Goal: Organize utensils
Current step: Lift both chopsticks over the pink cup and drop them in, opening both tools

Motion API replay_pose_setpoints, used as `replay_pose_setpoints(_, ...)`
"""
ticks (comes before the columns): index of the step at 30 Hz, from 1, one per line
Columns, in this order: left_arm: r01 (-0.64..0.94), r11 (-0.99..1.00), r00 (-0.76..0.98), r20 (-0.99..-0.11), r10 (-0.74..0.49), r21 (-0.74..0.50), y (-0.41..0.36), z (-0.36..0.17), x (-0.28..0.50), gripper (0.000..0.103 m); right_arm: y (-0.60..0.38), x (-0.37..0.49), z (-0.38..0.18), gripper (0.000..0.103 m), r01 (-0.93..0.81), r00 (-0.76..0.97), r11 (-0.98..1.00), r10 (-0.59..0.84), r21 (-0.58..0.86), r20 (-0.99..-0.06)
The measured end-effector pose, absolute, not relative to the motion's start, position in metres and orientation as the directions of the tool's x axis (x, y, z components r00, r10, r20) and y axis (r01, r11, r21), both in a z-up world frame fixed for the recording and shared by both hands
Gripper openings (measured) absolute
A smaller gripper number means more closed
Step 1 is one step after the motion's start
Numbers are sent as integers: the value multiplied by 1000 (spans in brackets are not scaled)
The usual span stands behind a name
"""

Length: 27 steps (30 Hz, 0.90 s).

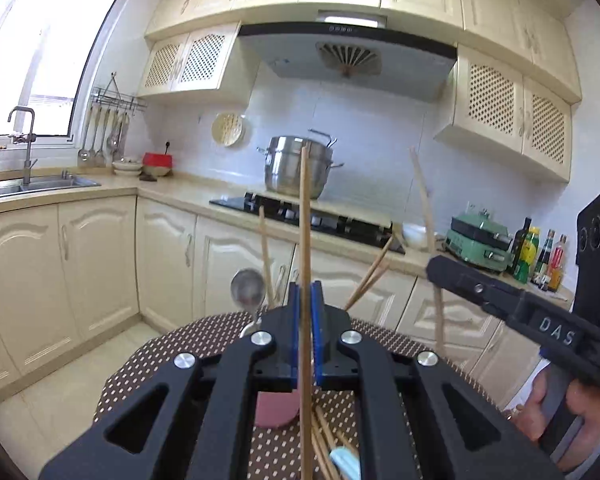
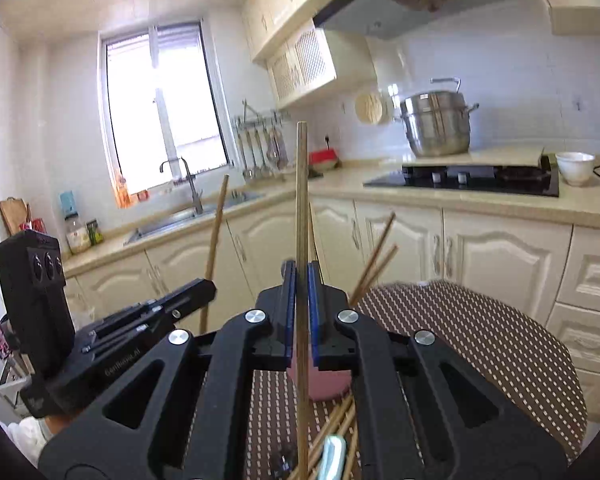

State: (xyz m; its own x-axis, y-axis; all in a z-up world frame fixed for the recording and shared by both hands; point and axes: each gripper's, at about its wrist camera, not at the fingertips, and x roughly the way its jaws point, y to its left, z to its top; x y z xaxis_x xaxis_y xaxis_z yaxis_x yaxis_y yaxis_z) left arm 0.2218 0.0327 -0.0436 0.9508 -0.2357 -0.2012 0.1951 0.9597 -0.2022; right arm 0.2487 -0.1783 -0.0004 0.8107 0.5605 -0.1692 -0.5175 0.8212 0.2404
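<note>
My left gripper (image 1: 306,292) is shut on a wooden chopstick (image 1: 305,220) that stands upright between the blue pads. My right gripper (image 2: 301,272) is shut on another upright wooden chopstick (image 2: 301,200). Both hover over a round table with a brown dotted cloth (image 2: 480,328). A pink holder (image 1: 275,410) sits under the grippers, with chopsticks (image 1: 370,276) and a metal spoon (image 1: 247,290) sticking out of it. Loose chopsticks (image 2: 340,420) and a light blue utensil (image 2: 332,458) lie on the cloth. The right gripper shows in the left wrist view (image 1: 434,270), the left one in the right wrist view (image 2: 210,288).
Cream kitchen cabinets and a counter run behind the table. A black stove (image 1: 312,214) carries a steel pot (image 1: 298,168). A sink with tap (image 1: 24,184) is at the left. Bottles (image 1: 540,256) and a green appliance (image 1: 480,242) stand on the right. A white bowl (image 2: 576,166) stands beside the stove.
</note>
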Motion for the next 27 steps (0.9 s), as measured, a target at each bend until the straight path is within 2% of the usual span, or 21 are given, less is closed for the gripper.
replay_pose_setpoints(8,227,948,973,2,-232,-226,39,-16,243,5,-161,282,15,6,-533,824,803,564,266,-51)
replay_pose_setpoints(13,215,943,977,63,-206,-256,50,-11,267,5,-150,299,17,6,-529,838,810,546,252,7)
replay_pose_setpoints(18,195,941,980,82,-179,-276,52,-20,289,6,-144,319,11,6,-518,848,816,529,256,30)
replay_pose_setpoints(27,154,953,988,14,-156,-260,49,-58,324,6,-138,341,-2,6,-482,870,840,492,250,27)
